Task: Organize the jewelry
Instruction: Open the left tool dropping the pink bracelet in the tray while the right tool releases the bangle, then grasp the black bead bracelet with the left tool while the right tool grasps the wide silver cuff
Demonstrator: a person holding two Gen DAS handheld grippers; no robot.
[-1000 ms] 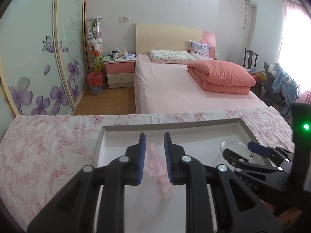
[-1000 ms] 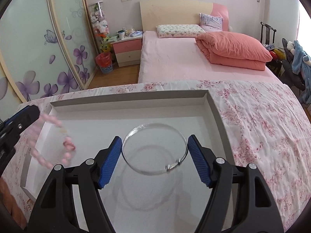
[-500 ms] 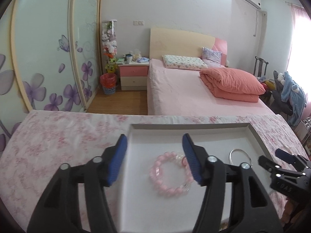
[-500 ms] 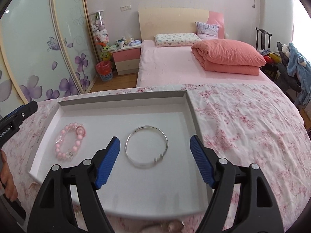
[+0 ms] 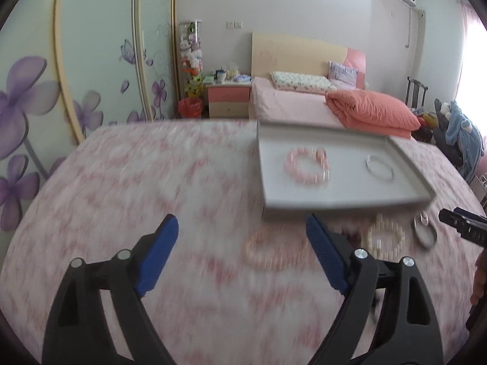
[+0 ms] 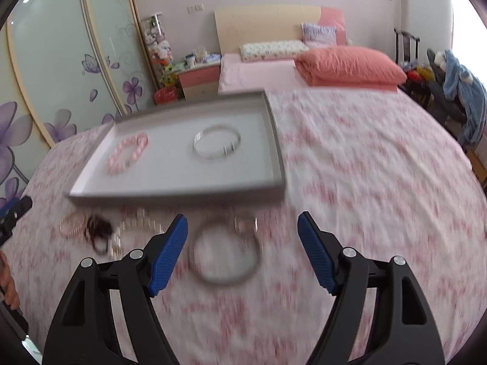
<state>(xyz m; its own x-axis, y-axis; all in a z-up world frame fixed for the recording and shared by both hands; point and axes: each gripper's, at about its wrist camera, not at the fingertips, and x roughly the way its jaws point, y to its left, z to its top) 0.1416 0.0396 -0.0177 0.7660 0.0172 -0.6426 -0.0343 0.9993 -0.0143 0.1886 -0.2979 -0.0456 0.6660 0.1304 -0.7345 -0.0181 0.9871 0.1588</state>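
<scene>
A grey tray (image 5: 341, 205) (image 6: 275, 140) on the floral cloth holds a pink bead bracelet (image 5: 307, 165) (image 6: 127, 152) and a silver bangle (image 5: 380, 167) (image 6: 216, 144). My left gripper (image 5: 242, 225) hangs over the cloth in front of the tray's left corner, jaws opening and empty. A pale pink bracelet (image 5: 268, 251) lies by its right finger. My right gripper (image 6: 242, 222) is open above a second silver bangle (image 6: 226, 252), which lies on the cloth untouched. Motion blurs both views.
In front of the tray lie a pearl bracelet (image 5: 385, 238) (image 6: 137, 222), a dark brown bracelet (image 6: 99, 231) and a small metal piece (image 6: 245, 223). Beyond the table are a pink bed (image 6: 258, 73), a nightstand (image 5: 228, 97) and sliding wardrobe doors (image 5: 91, 76).
The left gripper let go of the pink bracelet in the tray and opened wide. Both grippers drew back from the tray to the cloth in front of it. The first bangle stays in the tray.
</scene>
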